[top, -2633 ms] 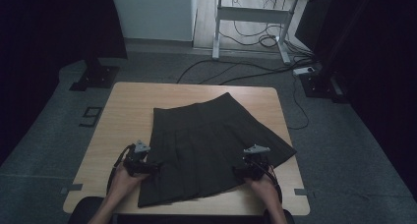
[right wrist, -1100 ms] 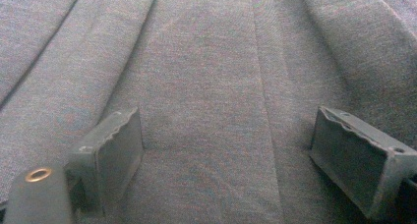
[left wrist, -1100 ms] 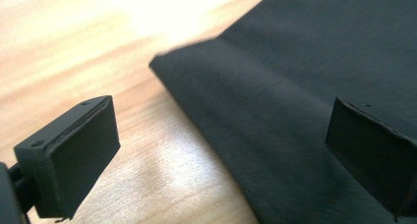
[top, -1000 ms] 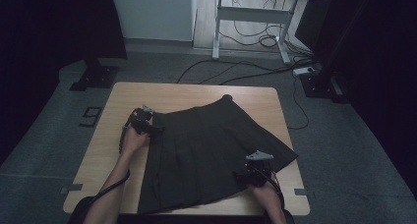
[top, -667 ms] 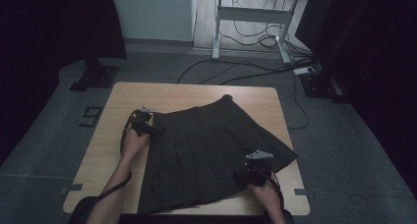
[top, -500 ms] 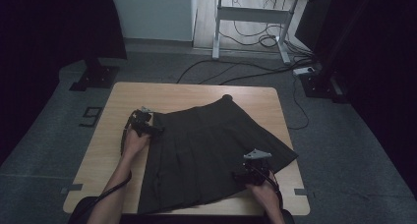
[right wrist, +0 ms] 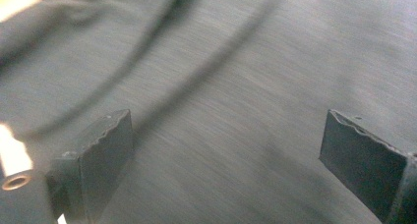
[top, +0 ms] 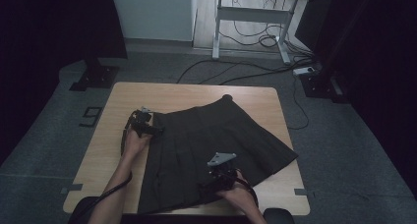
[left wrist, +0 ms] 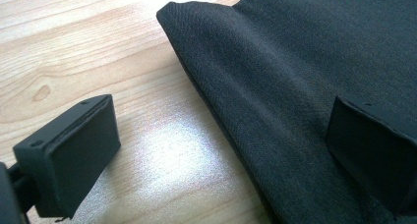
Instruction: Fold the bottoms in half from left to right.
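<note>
Left gripper view shows the left gripper (left wrist: 216, 150) now up at the skirt's (top: 211, 150) far left corner, jaws wide astride its edge, while the right gripper (right wrist: 226, 165), open too, hovers over the near cloth, likely ready to fold.

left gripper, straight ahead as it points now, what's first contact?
Probably the dark skirt: its folded edge runs between the open fingers of the left gripper, one over the wooden table, one over cloth. Depth unclear.
</note>
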### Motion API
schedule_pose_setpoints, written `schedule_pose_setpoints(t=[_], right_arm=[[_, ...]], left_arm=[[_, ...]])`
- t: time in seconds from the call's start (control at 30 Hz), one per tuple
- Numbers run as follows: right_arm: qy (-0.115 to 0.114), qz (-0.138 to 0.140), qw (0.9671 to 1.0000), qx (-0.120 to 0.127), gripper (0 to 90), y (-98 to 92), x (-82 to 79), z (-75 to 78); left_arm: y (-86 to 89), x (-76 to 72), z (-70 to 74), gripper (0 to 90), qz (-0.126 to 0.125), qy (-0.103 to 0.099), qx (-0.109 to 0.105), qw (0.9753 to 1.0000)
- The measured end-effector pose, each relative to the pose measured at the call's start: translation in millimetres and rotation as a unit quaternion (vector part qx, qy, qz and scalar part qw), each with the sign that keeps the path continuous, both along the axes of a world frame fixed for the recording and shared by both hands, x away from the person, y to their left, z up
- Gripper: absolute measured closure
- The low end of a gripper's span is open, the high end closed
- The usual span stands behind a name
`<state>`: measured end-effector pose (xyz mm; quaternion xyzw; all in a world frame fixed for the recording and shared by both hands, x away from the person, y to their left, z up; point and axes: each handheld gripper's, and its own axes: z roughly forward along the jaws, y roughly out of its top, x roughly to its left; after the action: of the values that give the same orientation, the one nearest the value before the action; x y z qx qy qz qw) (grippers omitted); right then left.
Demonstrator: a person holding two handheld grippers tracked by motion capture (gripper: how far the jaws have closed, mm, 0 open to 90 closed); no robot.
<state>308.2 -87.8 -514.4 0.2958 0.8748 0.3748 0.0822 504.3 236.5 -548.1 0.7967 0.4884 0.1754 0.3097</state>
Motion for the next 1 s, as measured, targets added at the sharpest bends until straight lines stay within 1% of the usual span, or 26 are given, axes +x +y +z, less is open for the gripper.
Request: schedule_pose_setpoints(t=[0.07,0.17,0.2,0.23,0.27,0.3,0.37,0.4,0.43,0.47,0.5,0.53,0.57,0.63,0.67,0.7,0.73,0.77,0.8,0.83,0.9,0.93,0.97,1.0], right_arm=[[0.002,0.024,0.9997,-0.001,5.7,14.7,-2.9,0.8],[0.006,0.056,0.9984,-0.005,5.6,35.9,-8.4,1.3],[0.006,0.056,0.9984,-0.005,5.6,35.9,-8.4,1.3],[0.006,0.074,0.9972,-0.008,5.7,49.0,-12.6,1.6],[0.006,0.074,0.9972,-0.008,5.7,49.0,-12.6,1.6],[0.004,0.095,0.9953,-0.015,5.7,61.0,-16.9,1.6],[0.003,0.116,0.9931,-0.020,5.7,72.0,-21.3,0.6],[0.003,0.116,0.9931,-0.020,5.7,72.0,-21.3,0.6],[0.006,0.135,0.9905,-0.026,5.9,81.2,-25.3,-1.4],[0.006,0.135,0.9905,-0.026,5.9,81.2,-25.3,-1.4],[0.008,0.150,0.9882,-0.029,6.8,89.0,-28.9,-4.7],[0.012,0.159,0.9868,-0.030,6.9,92.4,-30.2,-6.7],[0.012,0.159,0.9868,-0.030,6.9,92.4,-30.2,-6.7],[0.014,0.171,0.9846,-0.033,7.2,98.5,-32.8,-10.9],[0.015,0.177,0.9833,-0.038,7.7,101.2,-34.0,-12.9],[0.015,0.185,0.9813,-0.050,10.0,105.7,-36.4,-16.8],[0.015,0.185,0.9813,-0.050,10.0,105.7,-36.4,-16.8],[0.014,0.191,0.9793,-0.066,13.1,108.5,-37.2,-20.5],[0.014,0.191,0.9793,-0.066,13.1,108.5,-37.2,-20.5],[-0.002,0.195,0.9777,-0.078,14.5,109.5,-38.5,-22.2],[-0.014,0.201,0.9752,-0.091,18.0,110.5,-40.1,-21.5],[-0.014,0.201,0.9752,-0.091,18.0,110.5,-40.1,-21.5],[-0.012,0.194,0.9765,-0.093,22.6,110.6,-39.6,-20.3],[-0.012,0.194,0.9765,-0.093,22.6,110.6,-39.6,-20.3]], left_arm=[[0.0,0.0,0.0,0.0,0.000,0.000,0.000,1.0000],[0.0,0.0,0.2,0.0,0.000,0.001,0.000,1.0000],[0.0,0.0,0.2,0.0,0.000,0.001,0.001,1.0000],[0.0,-0.1,0.1,0.0,0.000,0.001,0.001,1.0000],[0.0,-0.1,0.1,0.0,0.000,0.001,0.001,1.0000],[-0.1,-0.2,0.1,0.0,0.001,0.001,0.001,1.0000],[-0.2,-0.3,0.1,0.0,0.002,0.001,0.000,1.0000],[-0.2,-0.4,0.1,0.0,0.002,0.001,0.000,1.0000],[-0.3,-0.5,0.1,0.0,0.003,0.000,0.000,1.0000],[-0.3,-0.5,0.1,0.0,0.003,0.000,0.000,1.0000],[-0.4,-0.6,0.1,0.0,0.004,0.000,0.000,1.0000],[-0.4,-0.7,0.1,0.0,0.005,0.001,0.000,1.0000],[-0.3,-0.8,0.1,0.0,0.005,0.001,0.000,1.0000],[-0.4,-1.0,0.1,0.0,0.005,0.001,0.000,1.0000],[-0.4,-1.1,0.1,0.0,0.005,0.001,0.000,1.0000],[-0.4,-1.1,0.1,0.0,0.006,0.001,0.000,1.0000],[-0.4,-1.1,0.1,0.0,0.006,0.001,0.000,1.0000],[-0.5,-1.2,0.2,0.0,0.006,0.001,0.000,1.0000],[-0.5,-1.2,0.2,0.0,0.006,0.001,0.000,1.0000],[-0.8,-1.6,0.2,0.0,0.008,0.001,0.000,1.0000],[-1.4,-2.8,0.3,0.4,0.011,-0.001,-0.001,0.9999],[-1.4,-2.8,0.3,1.8,0.011,-0.001,-0.001,0.9999],[-2.4,-5.2,0.8,4.2,0.007,-0.007,-0.004,0.9999],[-2.4,-5.2,0.8,7.6,0.007,-0.007,-0.004,0.9999]])
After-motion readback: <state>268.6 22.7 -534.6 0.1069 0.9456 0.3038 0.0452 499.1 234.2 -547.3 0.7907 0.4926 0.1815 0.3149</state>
